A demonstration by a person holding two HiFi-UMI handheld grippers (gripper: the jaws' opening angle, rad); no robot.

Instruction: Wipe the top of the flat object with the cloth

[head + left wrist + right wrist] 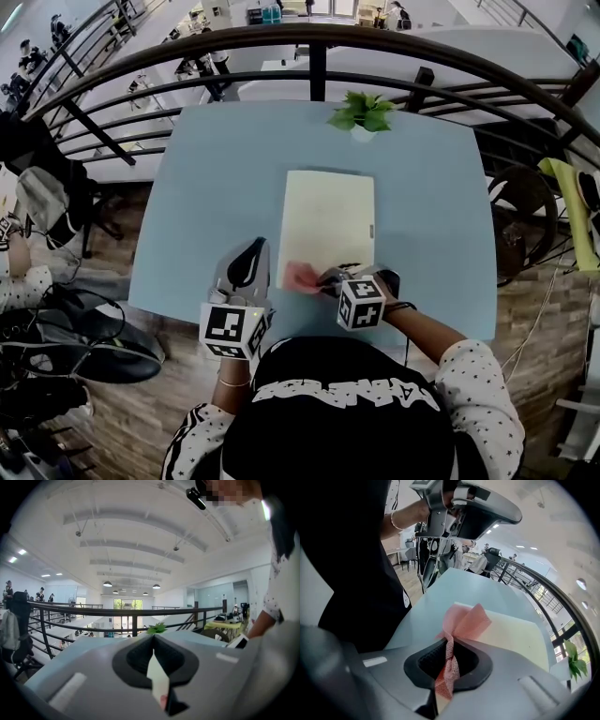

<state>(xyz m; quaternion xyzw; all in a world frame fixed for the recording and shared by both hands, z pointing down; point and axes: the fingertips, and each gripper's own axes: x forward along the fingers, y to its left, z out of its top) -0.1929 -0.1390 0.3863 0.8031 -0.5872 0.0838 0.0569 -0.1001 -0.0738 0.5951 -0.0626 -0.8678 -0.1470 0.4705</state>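
Pink cloth [464,620] was pinched in my right gripper [447,660]. The jaws were closed on a twisted strand of it, and the loose end fanned out past the tips. That end hung over the near left corner of the board [328,220]; I could not tell whether it touched the surface. My right gripper came in from the board's near edge, pointing left along it.

My left gripper [249,261] was just left of the board's near corner. Its jaws were pressed together at the tips with nothing between them, and it was tilted up toward the ceiling.

The cream board lay flat on the pale blue table [216,187], its long sides running away from me. A small green plant [363,112] stood beyond the board's far edge, and a dark railing [319,42] curved past behind it.
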